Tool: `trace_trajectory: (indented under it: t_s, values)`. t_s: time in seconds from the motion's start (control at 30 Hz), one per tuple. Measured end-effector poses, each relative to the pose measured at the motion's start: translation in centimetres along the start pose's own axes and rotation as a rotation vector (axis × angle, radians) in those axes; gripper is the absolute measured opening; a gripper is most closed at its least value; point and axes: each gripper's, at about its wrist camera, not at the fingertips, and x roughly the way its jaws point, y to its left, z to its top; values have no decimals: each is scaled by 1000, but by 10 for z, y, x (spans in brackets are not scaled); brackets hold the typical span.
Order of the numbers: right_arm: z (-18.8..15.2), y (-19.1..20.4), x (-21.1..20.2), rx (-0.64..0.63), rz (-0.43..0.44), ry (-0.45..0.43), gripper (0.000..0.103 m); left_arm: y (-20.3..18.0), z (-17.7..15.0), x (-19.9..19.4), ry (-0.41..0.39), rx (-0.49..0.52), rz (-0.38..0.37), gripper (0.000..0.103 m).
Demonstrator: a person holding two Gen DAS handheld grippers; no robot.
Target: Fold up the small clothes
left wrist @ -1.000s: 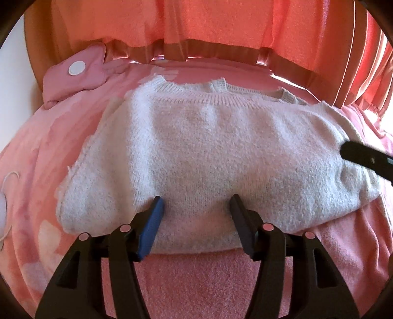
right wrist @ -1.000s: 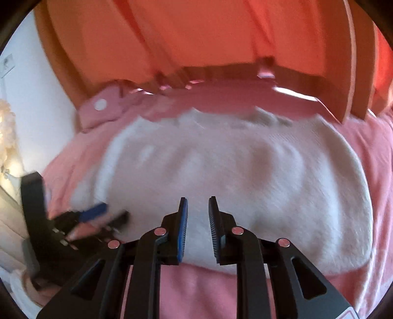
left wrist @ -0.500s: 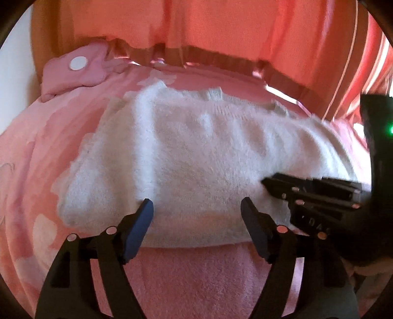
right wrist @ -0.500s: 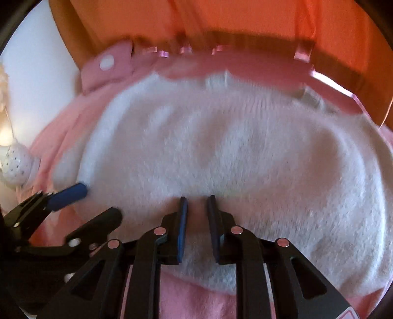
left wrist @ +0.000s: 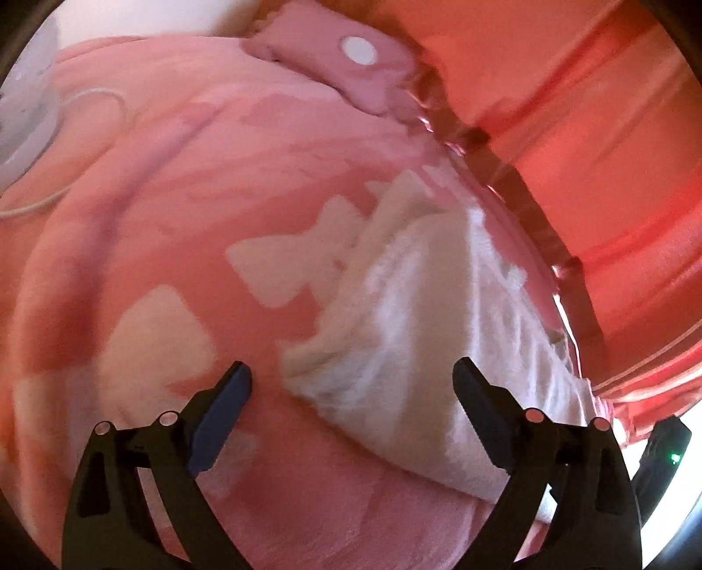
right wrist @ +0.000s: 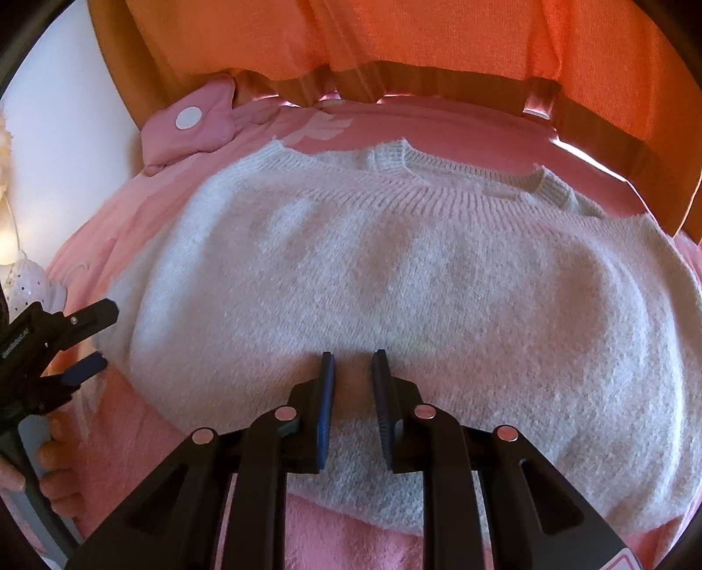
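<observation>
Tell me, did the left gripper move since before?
Yes. The left gripper slid from the sweater's middle to its left end, jaws opening, nothing between them.

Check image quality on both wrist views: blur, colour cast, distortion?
Left wrist: motion-smeared, white sweater and pink blanket soft, horizon tilted, blown-out white at lower right. Right wrist: sharp, sweater knit readable. Both: heavy fisheye barrel and dark corners; strong orange-red cast from backlit curtain.

A pink blanket [right wrist: 131,438] with pale bow shapes carries a white knitted sweater [right wrist: 395,272] lying flat, folded.
</observation>
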Motion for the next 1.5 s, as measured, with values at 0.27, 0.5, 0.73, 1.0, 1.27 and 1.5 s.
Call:
trace_trajectory:
  t_s: [0.27, 0.5, 0.73, 1.0, 1.27, 1.5]
  values:
    - [1, -7, -1, 12, 31, -1, 19, -13, 3, 15, 63, -11, -124, 17]
    - [12, -49, -36, 118, 34, -80, 45, -116, 4, -46, -141, 272, -199, 12]
    - [-1, -181, -98, 506, -12, -202, 48, -264, -61, -46, -100, 554, -389, 11]
    - [-47, -260, -135, 709, 5, -243, 50, -295, -178, 63, 167, 713, -276, 10]
    - [-32, -233, -114, 619, 252, -144, 66, -266, -180, 0, 10, 779, -269, 77]
    - [-26, -200, -88, 560, 256, -36, 71, -219, -168, 23, 2, 828, -14, 84]
